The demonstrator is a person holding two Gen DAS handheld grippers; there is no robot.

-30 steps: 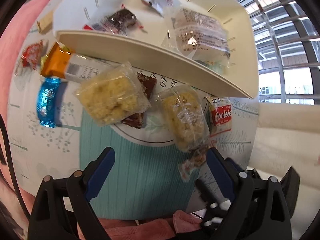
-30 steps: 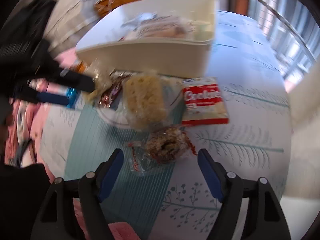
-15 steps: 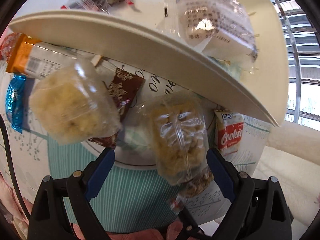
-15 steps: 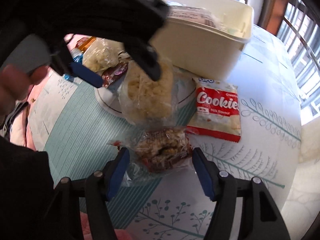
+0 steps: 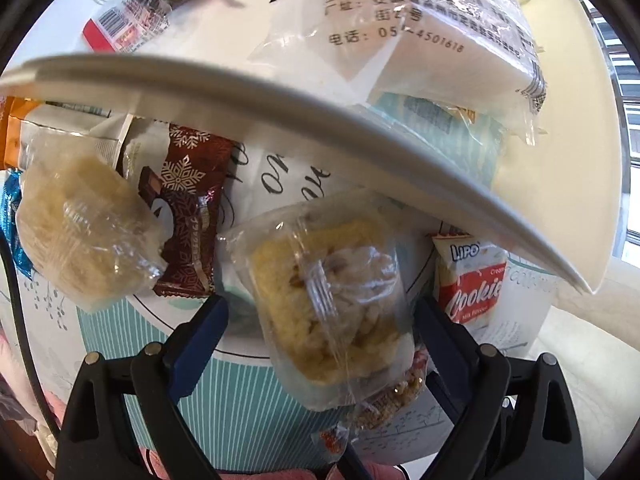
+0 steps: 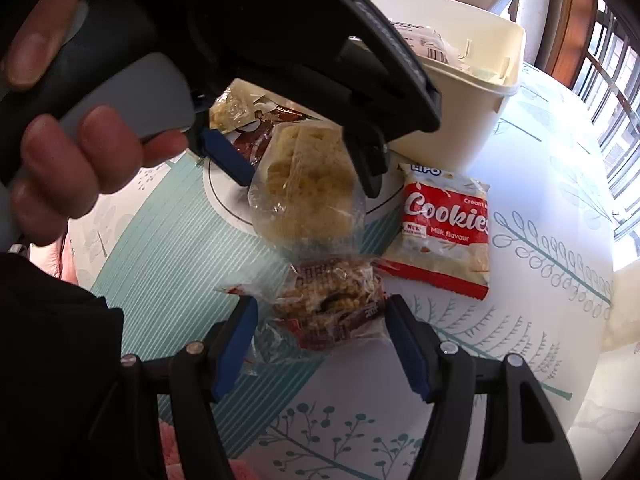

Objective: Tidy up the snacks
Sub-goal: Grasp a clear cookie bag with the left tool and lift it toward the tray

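— Moved in since a second ago: left gripper now straddling the clear-wrapped rice cake, jaws wide, nothing clamped.
— And the right gripper?
— Closer too, open around the nutty snack bar, pads beside the wrapper, not squeezing.
— Where lying?
— Both on the patterned tablecloth, bar just in front of the cake, red cookie pack beside, white bin with other snacks behind.

orange packet: cut by edge | blue wrapper: mostly hidden
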